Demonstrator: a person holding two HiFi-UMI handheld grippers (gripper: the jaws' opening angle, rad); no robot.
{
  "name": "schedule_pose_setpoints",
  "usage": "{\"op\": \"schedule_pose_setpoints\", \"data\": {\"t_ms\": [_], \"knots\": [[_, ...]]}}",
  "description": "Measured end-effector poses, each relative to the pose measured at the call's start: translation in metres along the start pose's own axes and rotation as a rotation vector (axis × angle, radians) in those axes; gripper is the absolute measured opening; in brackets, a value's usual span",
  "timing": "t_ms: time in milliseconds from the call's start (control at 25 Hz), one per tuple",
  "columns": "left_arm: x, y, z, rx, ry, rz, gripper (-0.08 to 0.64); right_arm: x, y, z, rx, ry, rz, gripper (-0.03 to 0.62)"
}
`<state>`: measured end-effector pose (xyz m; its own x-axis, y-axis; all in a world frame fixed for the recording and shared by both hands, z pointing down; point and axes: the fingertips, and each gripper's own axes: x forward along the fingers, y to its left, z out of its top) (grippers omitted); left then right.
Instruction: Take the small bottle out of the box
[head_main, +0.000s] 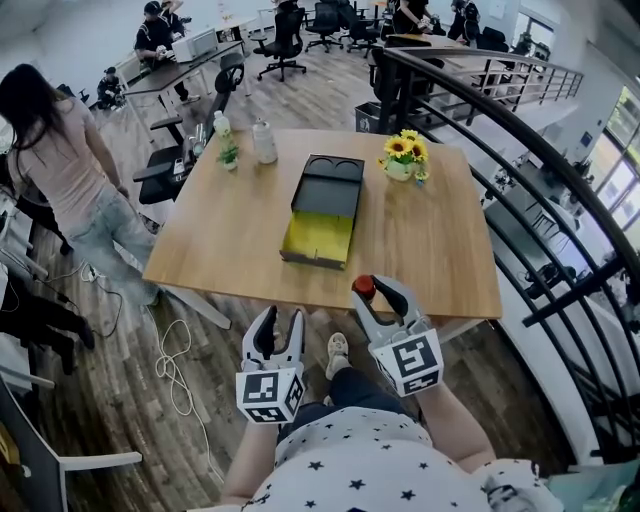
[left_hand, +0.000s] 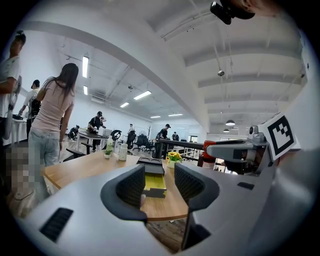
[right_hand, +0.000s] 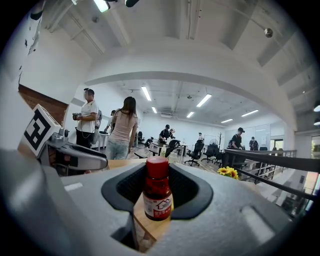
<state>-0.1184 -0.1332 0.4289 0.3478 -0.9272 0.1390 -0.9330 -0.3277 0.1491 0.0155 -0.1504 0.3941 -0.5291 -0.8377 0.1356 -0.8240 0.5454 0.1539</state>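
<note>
- Since the small bottle (right_hand: 157, 189) sits clamped upright in our right claw (head_main: 384, 291), clear of the open box (head_main: 322, 212) and just off the near edge of the worktop (head_main: 230, 230), we judge the removal done.
- We'd keep the grip firm and the bottle vertical, then set it down gently.
- Both claws point near level; our left claw (head_main: 277, 327) gapes empty, low beside the right.

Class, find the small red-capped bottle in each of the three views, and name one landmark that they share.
Head view: small bottle lower centre, in the right gripper.
Left gripper view: bottle right of centre, right of the sunflowers.
Right gripper view: bottle centre, lower half.
Shared landmark: sunflowers, in all three.
</note>
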Motion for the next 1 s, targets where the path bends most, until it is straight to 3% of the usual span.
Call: {"op": "schedule_pose_setpoints", "data": {"t_ms": [1000], "knots": [[0.0055, 0.0034, -0.0051, 0.0, 0.012, 0.007, 0.172, 0.0073, -0.0041, -0.0032, 0.001, -0.005, -0.007, 0.14]]}}
